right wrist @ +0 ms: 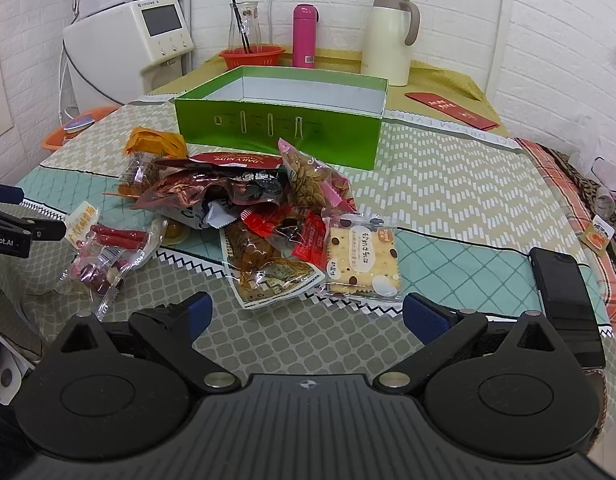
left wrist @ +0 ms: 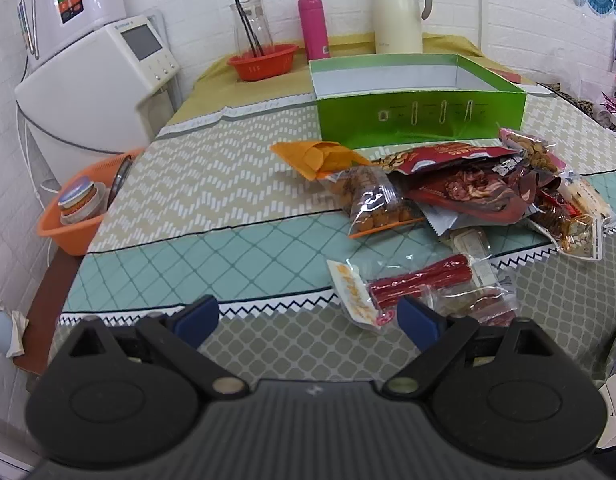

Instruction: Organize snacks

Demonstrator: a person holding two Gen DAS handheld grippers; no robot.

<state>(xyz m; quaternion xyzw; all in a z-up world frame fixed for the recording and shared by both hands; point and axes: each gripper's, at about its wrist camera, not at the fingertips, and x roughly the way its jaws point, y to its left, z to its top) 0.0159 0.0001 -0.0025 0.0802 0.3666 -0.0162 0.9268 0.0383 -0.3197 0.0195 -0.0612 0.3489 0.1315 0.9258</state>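
A heap of snack packets (left wrist: 468, 184) (right wrist: 243, 208) lies on the patterned tablecloth, in front of an open green box (left wrist: 420, 116) (right wrist: 279, 124) with a white inside. A packet of red sausage sticks (left wrist: 420, 280) (right wrist: 115, 236) lies nearest my left gripper (left wrist: 308, 316), which hovers open over the cloth, just left of it. A cracker packet (right wrist: 364, 260) and a printed packet (right wrist: 267, 276) lie just beyond my right gripper (right wrist: 305, 316), which is open with nothing between its fingers. The left gripper's fingers (right wrist: 11, 216) show at the left edge of the right wrist view.
At the back stand a cream thermos jug (left wrist: 400, 16) (right wrist: 388, 40), a pink bottle (left wrist: 314, 26) (right wrist: 305, 36), a glass carafe in a red bowl (left wrist: 263, 60) (right wrist: 251, 56) and a white appliance (left wrist: 95, 84). An orange basket (left wrist: 83, 208) hangs off the left. A black phone (right wrist: 564, 296) lies right.
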